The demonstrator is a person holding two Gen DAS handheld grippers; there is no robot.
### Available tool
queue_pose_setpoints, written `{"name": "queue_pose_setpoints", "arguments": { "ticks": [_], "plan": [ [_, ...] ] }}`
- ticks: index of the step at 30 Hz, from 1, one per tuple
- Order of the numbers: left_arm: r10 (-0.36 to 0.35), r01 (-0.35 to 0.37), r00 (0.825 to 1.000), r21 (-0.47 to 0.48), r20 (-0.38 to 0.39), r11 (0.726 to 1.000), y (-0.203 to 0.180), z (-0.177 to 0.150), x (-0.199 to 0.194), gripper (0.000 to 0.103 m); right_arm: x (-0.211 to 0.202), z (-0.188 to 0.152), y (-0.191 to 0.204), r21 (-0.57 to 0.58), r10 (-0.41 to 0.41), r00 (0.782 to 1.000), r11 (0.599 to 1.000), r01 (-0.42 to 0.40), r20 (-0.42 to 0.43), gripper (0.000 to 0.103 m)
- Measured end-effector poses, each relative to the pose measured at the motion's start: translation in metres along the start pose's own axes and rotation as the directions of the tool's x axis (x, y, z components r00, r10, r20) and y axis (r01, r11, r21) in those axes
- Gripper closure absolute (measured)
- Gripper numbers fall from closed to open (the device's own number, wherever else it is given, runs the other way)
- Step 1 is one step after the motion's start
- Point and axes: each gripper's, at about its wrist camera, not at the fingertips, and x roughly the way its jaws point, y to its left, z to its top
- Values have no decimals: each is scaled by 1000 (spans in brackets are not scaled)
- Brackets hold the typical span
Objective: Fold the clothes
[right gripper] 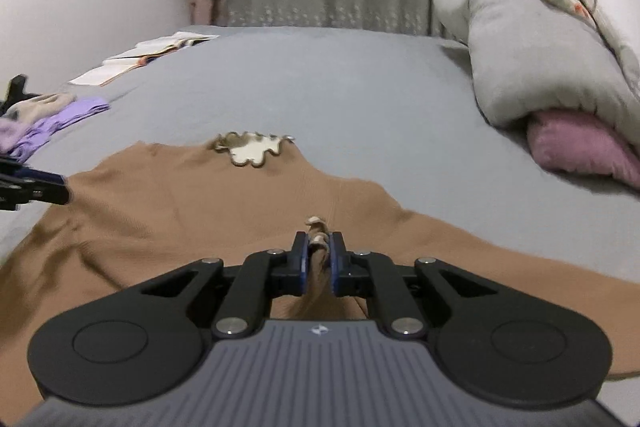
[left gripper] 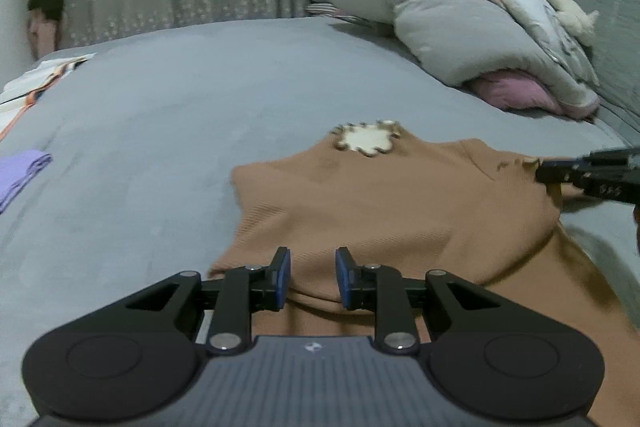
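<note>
A tan knit top [left gripper: 392, 211] with a cream scalloped collar [left gripper: 366, 137] lies spread on the grey bed. My left gripper [left gripper: 312, 277] is open, its blue pads just above the top's near edge, holding nothing. My right gripper [right gripper: 319, 259] is shut on a pinched fold of the tan top [right gripper: 200, 211], with a trimmed edge sticking up between the pads. The right gripper also shows at the right edge of the left wrist view [left gripper: 560, 173]. The left gripper shows at the left edge of the right wrist view [right gripper: 60, 189].
The grey bed sheet [left gripper: 200, 107] stretches ahead. A rolled grey duvet with a pink pillow under it [left gripper: 460, 27] lies at the right. Purple folded clothes [right gripper: 52, 125] and open books [right gripper: 152, 53] lie at the left. Curtains hang behind.
</note>
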Motion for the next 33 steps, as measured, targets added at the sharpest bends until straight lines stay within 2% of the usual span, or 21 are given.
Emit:
{"name": "queue_pose_setpoints", "arguments": {
  "ticks": [4, 7, 8, 11, 12, 13, 17, 18, 19, 21, 22, 24, 30, 32, 33],
  "plan": [
    [-45, 45, 999, -39, -13, 998, -2, -2, 10, 74, -33, -8, 0, -81, 114, 994, 990, -113, 2, 92],
    [-69, 67, 997, -76, -23, 995, -1, -4, 14, 72, -56, -16, 4, -167, 214, 977, 963, -213, -14, 90],
    [-75, 72, 997, -94, -31, 993, 0, -5, 16, 72, -63, -21, 9, -208, 274, 960, 937, -281, -61, 90],
    [-80, 74, 995, -105, -53, 992, 1, -7, 18, 72, -68, -32, 16, -229, 366, 908, 884, -407, -203, 83],
    [-81, 74, 995, -108, -60, 991, 1, -8, 19, 72, -67, -36, 17, -224, 384, 885, 868, -444, -264, 71],
    [-82, 76, 995, -95, -64, 993, -2, -9, 19, 71, -66, -39, 18, -216, 395, 866, 857, -467, -306, 68],
    [-103, 100, 992, -57, -68, 993, -15, -9, 18, 69, -57, -37, 15, -180, 376, 874, 879, -442, -308, 67],
    [-104, 101, 992, -53, -69, 994, -16, -9, 18, 69, -54, -36, 14, -171, 372, 876, 884, -436, -309, 61],
    [-105, 102, 992, -44, -73, 994, -19, -9, 19, 68, -52, -36, 14, -162, 367, 877, 889, -429, -309, 49],
    [-108, 106, 991, -29, -80, 994, -23, -10, 20, 67, -47, -35, 12, -144, 358, 880, 898, -416, -311, 33],
    [-109, 107, 991, -24, -83, 994, -24, -11, 21, 64, -45, -34, 11, -135, 353, 882, 902, -409, -312, 31],
    [-111, 111, 989, -7, -94, 994, -29, -12, 22, 60, -40, -33, 10, -117, 344, 885, 911, -395, -314, 31],
    [-78, 80, 992, 19, -97, 997, -32, -13, 25, 58, -26, -29, 5, -62, 316, 893, 934, -352, -321, 32],
    [-55, 56, 993, 14, -100, 998, -27, -13, 25, 58, -22, -28, 4, -44, 306, 895, 940, -337, -323, 36],
    [-43, 44, 994, 11, -102, 999, -25, -13, 26, 57, -19, -28, 3, -35, 302, 897, 943, -330, -325, 43]
  ]
}}
